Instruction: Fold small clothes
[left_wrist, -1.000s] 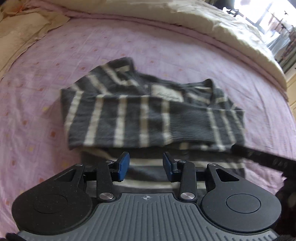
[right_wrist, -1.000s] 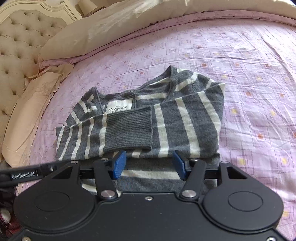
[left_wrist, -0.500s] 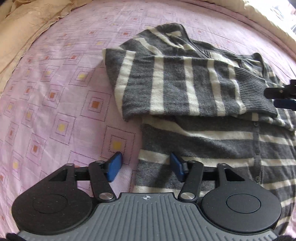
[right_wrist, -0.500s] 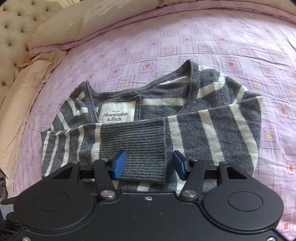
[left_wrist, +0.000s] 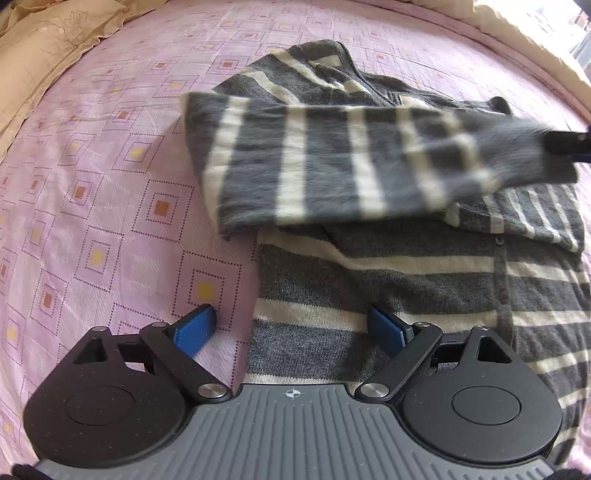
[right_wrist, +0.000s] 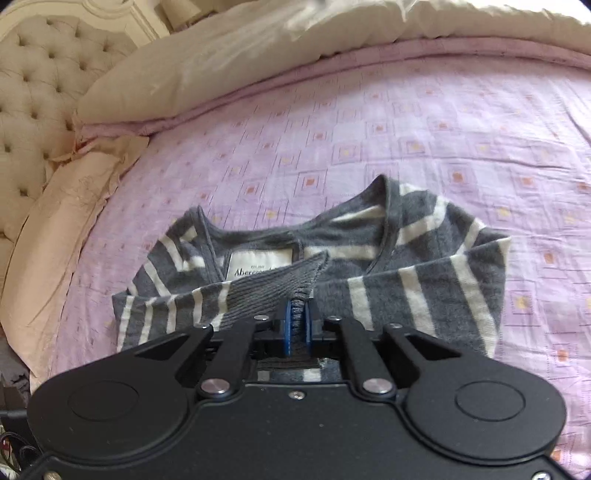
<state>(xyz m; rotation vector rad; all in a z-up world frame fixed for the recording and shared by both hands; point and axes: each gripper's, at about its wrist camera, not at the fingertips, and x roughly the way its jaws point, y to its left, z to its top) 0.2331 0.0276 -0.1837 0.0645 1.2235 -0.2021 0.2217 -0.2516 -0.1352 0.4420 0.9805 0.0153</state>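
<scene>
Our right gripper has just closed on the ribbed cuff of the striped cardigan, which lies on the bed. The left gripper, just opened wide, straddles its side edge without pinching. The soft, limp knit should drape, so we would grip hems, with open bed all round.

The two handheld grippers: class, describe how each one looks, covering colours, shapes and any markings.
Left gripper: black linkage arms with silver pivot screws, two round black discs, blue pads, and a grey ribbed body bearing a small white crosshair mark. Right gripper: the same black arms, discs, silver screws and blue pads, but an all-black smooth body.
</scene>
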